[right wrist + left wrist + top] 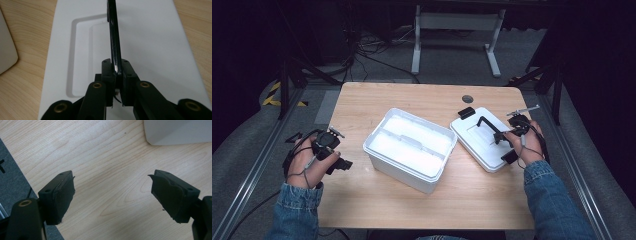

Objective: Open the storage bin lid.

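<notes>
Meanwhile, at a wooden tabletop (377,102), a person in denim sleeves works on a white storage box (410,148) whose lid (477,145) lies flat to its right, just beside it but apart from it. On the person's right, the right hand-held gripper (501,136) has its jaws pinched tight on the lid's black handle (486,123), which stands upright off the white plastic; the right gripper view shows the thin black bar (114,35) running up from between the two closed pads, with the lid's recessed panel (82,50) spread beneath. A grip on the raised handle is, by the look of it, the sensible choice: it is the one narrow part of the lid that two jaws can close on, and it sits at the lid's middle, so the lid should hang fairly level if lifted. A black latch (466,112) shows at the lid's far edge. Across the table, the left hand-held gripper (343,163) rests low near the left edge, jaws spread wide with nothing between them; the left gripper view shows bare wood under them and a corner of the box (175,132) beyond, apart from the jaws. Open and close by, it seems placed to steady the box, which stands open at the centre
</notes>
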Tool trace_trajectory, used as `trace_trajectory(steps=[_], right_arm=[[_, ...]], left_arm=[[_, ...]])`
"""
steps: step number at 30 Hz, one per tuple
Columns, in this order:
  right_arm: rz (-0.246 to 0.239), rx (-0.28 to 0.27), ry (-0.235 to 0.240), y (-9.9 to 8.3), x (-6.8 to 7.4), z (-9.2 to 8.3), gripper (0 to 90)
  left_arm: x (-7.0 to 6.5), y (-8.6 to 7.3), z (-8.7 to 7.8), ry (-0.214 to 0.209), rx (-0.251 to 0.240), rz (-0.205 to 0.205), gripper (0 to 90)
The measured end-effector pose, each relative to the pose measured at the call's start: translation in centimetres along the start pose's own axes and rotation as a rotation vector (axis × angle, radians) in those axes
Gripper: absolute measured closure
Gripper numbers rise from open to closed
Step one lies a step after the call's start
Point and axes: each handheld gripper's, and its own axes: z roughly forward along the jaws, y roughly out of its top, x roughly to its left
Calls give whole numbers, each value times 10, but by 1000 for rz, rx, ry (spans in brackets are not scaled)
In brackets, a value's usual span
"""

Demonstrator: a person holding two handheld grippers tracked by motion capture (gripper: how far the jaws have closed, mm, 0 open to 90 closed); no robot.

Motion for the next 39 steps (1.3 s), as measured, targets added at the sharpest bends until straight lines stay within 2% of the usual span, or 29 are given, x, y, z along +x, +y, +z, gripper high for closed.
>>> trace_trajectory(steps=[4,6,9,10,11,12,17,20,21,22,26,30,34,39], right_arm=[[8,12,-9,-1,-1,2,839],[20,21,-14,-3,-2,4,805],[36,3,-18,-3,-2,4,757],[18,-11,-45,-3,-2,2,687],[18,-11,-45,-3,-2,2,687],[9,-28,-71,-2,-2,-1,633],[9,-64,-90,-2,1,-8,587],[-8,-77,-105,-2,4,-12,585],[-26,-91,-108,-1,7,-17,581],[-35,-111,-98,-1,12,-22,575],[-70,-131,-76,-2,21,-29,570],[-124,-153,-45,-4,41,-43,564],[-151,-171,-6,-7,59,-56,549],[-164,-173,37,-12,73,-66,538]], left_arm=[[0,0,0,1,-2,4,195],[0,0,0,0,-2,3,195],[0,0,0,-2,-1,2,195],[0,1,0,2,-3,14,195],[0,1,0,2,-3,14,195],[0,1,0,1,3,17,195],[-1,1,0,-4,3,5,195],[0,-1,0,0,2,9,195],[-1,-2,1,-1,8,-1,195],[0,-3,1,4,5,8,195],[-1,-9,-1,8,2,-3,195],[-1,-13,-2,8,0,-9,195],[-1,-16,-3,8,-3,-10,195],[-2,-16,-4,8,-2,-2,195]])
